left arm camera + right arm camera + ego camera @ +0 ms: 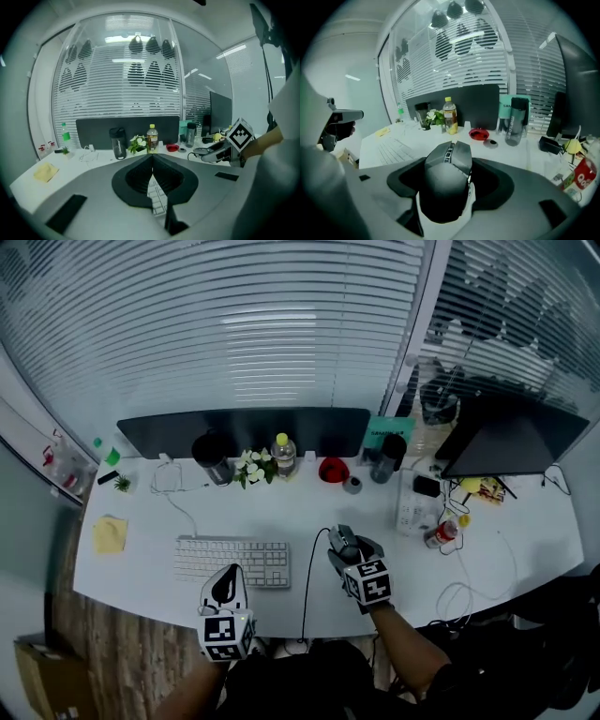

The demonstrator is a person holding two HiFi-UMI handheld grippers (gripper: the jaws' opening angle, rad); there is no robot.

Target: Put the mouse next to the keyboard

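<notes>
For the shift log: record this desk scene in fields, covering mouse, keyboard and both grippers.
right gripper: fingers closed on the mouse
left gripper: shut, empty, over the near edge of the keyboard
mouse: right of the keyboard, a gap between them
keyboard: flat on the white desk

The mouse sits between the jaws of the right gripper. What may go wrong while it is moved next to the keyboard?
1. The cable of the mouse hangs over the desk edge; it might snag or tug the mouse.
2. The left gripper hovers over the near edge of the keyboard, so the right gripper may bump it.
</notes>
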